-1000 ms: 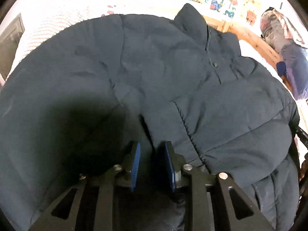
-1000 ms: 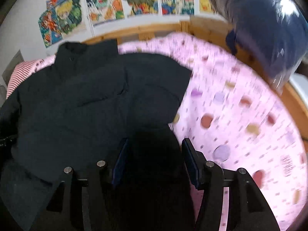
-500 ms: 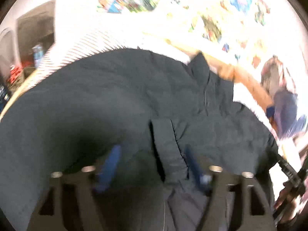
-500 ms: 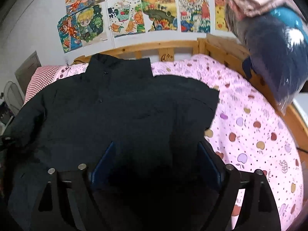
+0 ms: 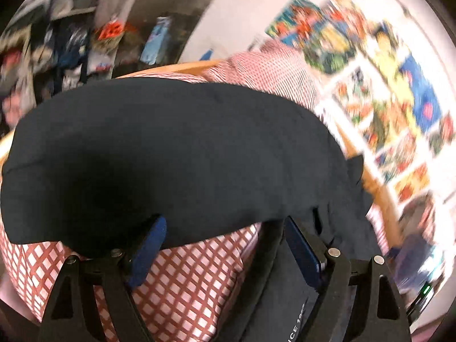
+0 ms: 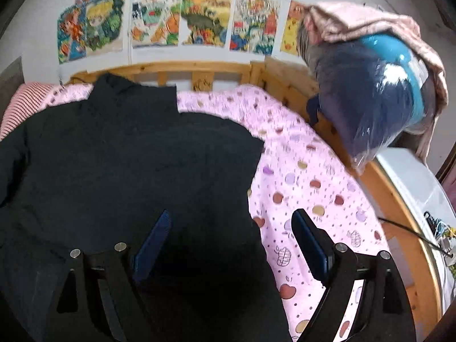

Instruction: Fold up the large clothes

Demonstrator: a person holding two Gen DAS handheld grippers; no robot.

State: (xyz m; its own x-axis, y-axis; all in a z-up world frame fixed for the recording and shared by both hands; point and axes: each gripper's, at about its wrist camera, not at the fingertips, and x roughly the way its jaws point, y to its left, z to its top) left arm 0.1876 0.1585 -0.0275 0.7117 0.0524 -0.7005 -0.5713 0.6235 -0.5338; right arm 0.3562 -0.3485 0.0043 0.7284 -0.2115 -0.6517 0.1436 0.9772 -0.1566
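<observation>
A dark navy padded jacket (image 6: pixel 114 156) lies spread flat on the pink spotted bed sheet (image 6: pixel 313 185), collar toward the headboard. My right gripper (image 6: pixel 232 239) is open above the jacket's lower right part, with nothing between its fingers. In the left wrist view one long dark sleeve (image 5: pixel 171 156) stretches across a red-checked sheet (image 5: pixel 185 279). My left gripper (image 5: pixel 225 242) is open just in front of the sleeve's near edge. Its left fingertip (image 5: pixel 151 239) reaches that edge. Jacket fabric with a printed label (image 5: pixel 285 299) lies under the right finger.
A wooden bed frame (image 6: pixel 199 71) borders the far and right sides, with posters (image 6: pixel 199 17) on the wall behind. A plastic-bagged bundle of clothes (image 6: pixel 370 99) sits on the right rail. A red-striped pillow (image 6: pixel 25 99) is at far left. A cluttered doorway (image 5: pixel 85 42) shows left.
My left gripper went from nearly shut to open and swung left from the jacket's chest to its sleeve. My right gripper opened wider and drew back from the jacket.
</observation>
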